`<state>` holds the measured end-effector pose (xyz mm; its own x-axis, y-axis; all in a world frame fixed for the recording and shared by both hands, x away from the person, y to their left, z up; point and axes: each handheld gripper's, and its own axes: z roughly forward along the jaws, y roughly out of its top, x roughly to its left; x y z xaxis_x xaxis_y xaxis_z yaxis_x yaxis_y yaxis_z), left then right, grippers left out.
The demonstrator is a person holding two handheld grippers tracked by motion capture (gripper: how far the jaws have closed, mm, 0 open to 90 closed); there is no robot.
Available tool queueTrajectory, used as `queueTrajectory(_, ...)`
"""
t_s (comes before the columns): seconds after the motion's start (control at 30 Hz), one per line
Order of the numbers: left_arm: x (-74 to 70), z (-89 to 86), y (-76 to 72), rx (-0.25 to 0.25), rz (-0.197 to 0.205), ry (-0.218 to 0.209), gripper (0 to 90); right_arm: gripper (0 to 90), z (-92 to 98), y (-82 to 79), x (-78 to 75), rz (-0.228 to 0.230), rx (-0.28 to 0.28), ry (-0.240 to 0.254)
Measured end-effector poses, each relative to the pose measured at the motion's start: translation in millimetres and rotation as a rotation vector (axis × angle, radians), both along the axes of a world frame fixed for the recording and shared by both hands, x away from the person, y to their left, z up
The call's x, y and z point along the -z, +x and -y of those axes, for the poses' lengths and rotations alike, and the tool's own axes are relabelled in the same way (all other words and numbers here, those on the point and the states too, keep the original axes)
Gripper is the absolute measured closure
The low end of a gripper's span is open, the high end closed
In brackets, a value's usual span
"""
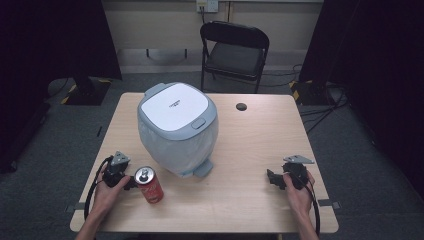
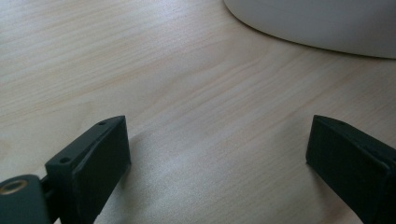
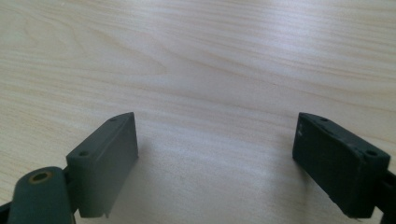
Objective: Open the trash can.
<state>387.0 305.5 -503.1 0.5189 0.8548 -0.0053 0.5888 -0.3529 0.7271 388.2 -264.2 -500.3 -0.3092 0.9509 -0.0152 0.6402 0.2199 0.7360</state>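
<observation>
A red soda can (image 1: 149, 185) stands upright near the front left of the wooden table (image 1: 260, 140). Just left of it a hand holds my left gripper (image 1: 128, 183), low over the table, open with only bare wood between the jaws (image 2: 217, 140). A rounded bin (image 1: 177, 127) with a white and grey lid and a foot pedal stands behind the can; its pale lower wall (image 2: 317, 23) curves across the top of the left gripper view. At the front right, my right gripper (image 1: 274, 179) is open over bare wood (image 3: 215, 140), jaws pointing left.
A black folding chair (image 1: 235, 50) stands behind the table's far edge. A dark cable hole (image 1: 241, 106) sits in the tabletop right of the bin. Open wood lies between the bin and the right gripper. Cables trail off the front edge.
</observation>
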Motion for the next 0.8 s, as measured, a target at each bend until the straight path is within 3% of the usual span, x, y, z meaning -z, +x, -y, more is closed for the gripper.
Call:
queueTrajectory(0.23, -0.5, -1.7, -0.3, -0.002, 0.005, -0.001, 7.4, 13.3, -1.3, -1.3, -0.1, 0.000, 0.016, 0.000)
queueTrajectory(0.3, -1.6, -3.4, -0.7, -0.013, 0.004, -0.001, 13.9, 15.4, -2.4, -2.1, -1.4, -0.009, 0.019, 0.000)
queueTrajectory(0.33, -2.1, -5.3, -0.9, -0.020, 0.008, -0.009, 16.1, 20.1, -4.6, -3.2, -4.6, -0.018, -0.004, 0.026)
queueTrajectory(0.5, -4.6, -8.7, -1.1, -0.042, -0.014, -0.036, 19.3, 18.8, -16.0, -3.2, -13.9, 0.009, -0.041, 0.027)
queueTrajectory(0.6, -8.3, -10.7, -1.6, -0.048, -0.025, -0.050, 21.8, 18.7, -29.2, -2.1, -24.2, 0.031, -0.104, 0.042)
queueTrajectory(0.67, -14.4, -12.1, -1.6, -0.055, -0.010, -0.062, 21.9, 18.8, -32.7, -1.1, -26.1, 0.034, -0.123, 0.052)
queueTrajectory(0.7, -25.6, -13.8, -1.3, -0.069, 0.019, -0.025, 22.1, 19.7, -40.2, 1.3, -31.4, 0.035, -0.166, 0.073)
queueTrajectory(0.73, -32.1, -14.9, -1.8, -0.085, 0.043, -0.023, 22.0, 20.2, -45.4, 2.4, -35.1, 0.045, -0.186, 0.063)
queueTrajectory(0.8, -44.8, -18.9, -2.1, -0.091, 0.074, -0.077, 22.3, 21.4, -54.9, 6.7, -42.8, 0.077, -0.209, 0.053)
